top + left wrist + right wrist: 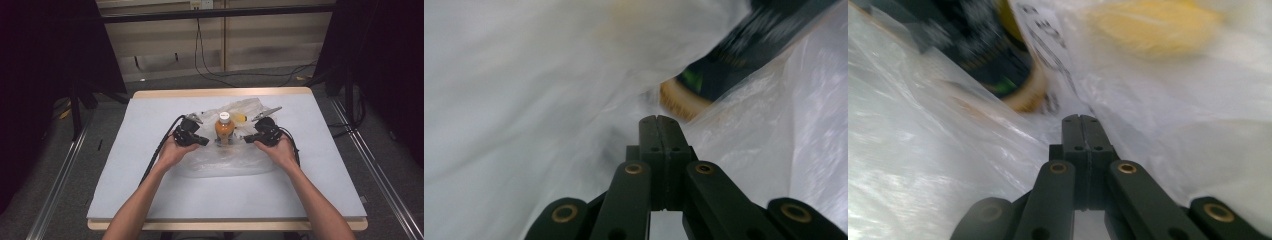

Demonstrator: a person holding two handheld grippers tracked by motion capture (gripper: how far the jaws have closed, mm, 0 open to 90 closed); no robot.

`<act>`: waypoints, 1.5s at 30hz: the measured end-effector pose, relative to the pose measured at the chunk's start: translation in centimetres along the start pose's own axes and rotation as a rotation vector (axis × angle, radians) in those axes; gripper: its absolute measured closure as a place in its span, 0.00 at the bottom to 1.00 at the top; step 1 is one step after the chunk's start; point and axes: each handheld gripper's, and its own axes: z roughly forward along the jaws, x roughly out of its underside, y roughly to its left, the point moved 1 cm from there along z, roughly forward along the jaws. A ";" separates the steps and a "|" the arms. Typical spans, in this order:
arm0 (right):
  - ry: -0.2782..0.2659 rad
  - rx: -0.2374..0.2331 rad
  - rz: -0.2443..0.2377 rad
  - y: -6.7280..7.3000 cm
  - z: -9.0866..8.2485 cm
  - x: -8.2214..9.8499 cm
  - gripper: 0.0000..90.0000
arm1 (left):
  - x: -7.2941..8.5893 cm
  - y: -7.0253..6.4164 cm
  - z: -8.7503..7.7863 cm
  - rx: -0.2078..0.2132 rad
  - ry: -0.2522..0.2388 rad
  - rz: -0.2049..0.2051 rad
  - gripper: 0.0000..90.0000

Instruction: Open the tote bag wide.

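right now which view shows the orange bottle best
The high view: the orange bottle stands upright, whole, white cap on top, on the clear plastic bag between both grippers. The left gripper view catches only a blurred slice of its base and dark label; the right gripper view shows a similar blurred lower part.

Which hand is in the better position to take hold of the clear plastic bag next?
Neither clearly. The left gripper and the right gripper flank the bottle evenly, jaws shut, tips at the plastic bag. The left looks marginally nearer to loose film.
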 end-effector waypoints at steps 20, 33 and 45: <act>0.130 -0.133 0.006 -0.1 -2.0 4.6 1.00 | 3.9 -0.4 -1.7 0.021 0.083 0.047 1.00; 0.097 -0.147 -0.048 1.3 -3.4 6.6 1.00 | 6.6 -1.9 -3.4 0.027 0.044 0.038 1.00; -0.074 -0.167 -0.098 3.3 -5.5 3.3 1.00 | 4.0 -4.8 -4.6 0.046 -0.085 0.100 1.00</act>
